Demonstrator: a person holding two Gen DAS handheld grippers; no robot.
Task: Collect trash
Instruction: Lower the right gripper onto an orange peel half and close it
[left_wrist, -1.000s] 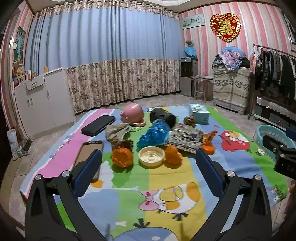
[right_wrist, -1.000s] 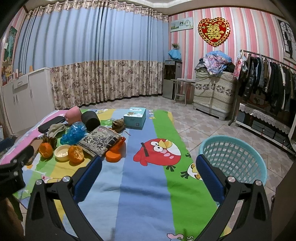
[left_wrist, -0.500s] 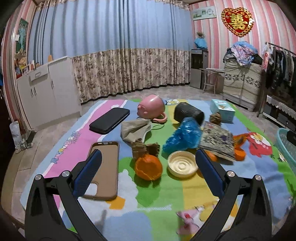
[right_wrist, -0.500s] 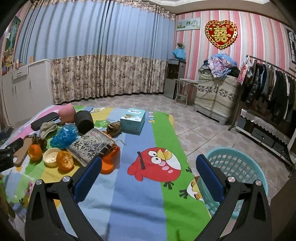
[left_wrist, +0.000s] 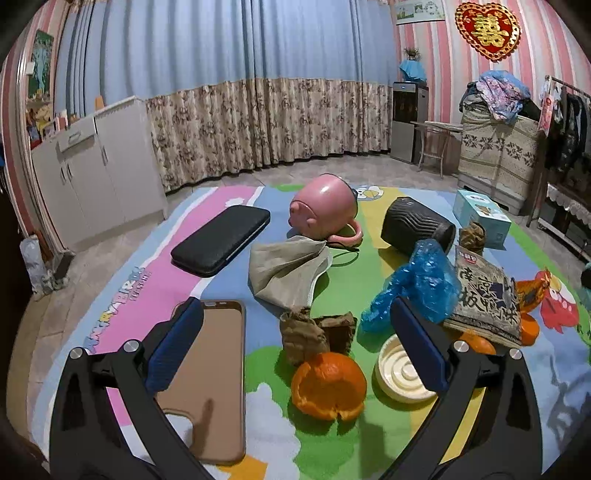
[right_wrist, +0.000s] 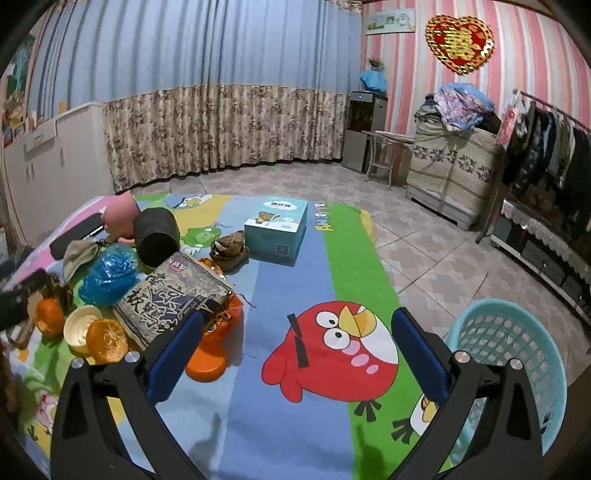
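Orange peel (left_wrist: 327, 384) sits ahead of your left gripper (left_wrist: 295, 347).
Both tongs gape wide and empty; the right gripper (right_wrist: 295, 347) waits beside the basket (right_wrist: 517, 354).

Non-task items around pink mug (left_wrist: 325, 212), tipped on its side: black case (left_wrist: 221, 240) left of it, tan phone case (left_wrist: 216, 376) nearer front-left, black ribbed cup (left_wrist: 415, 225) right, blue box (right_wrist: 277, 230) farther right.

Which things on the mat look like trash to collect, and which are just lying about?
Likely trash: orange peel, crumpled brown paper, blue plastic bag, snack packet; teal basket probably receives it.

Lying about: phone case, black wallet, pink mug, tissue box.
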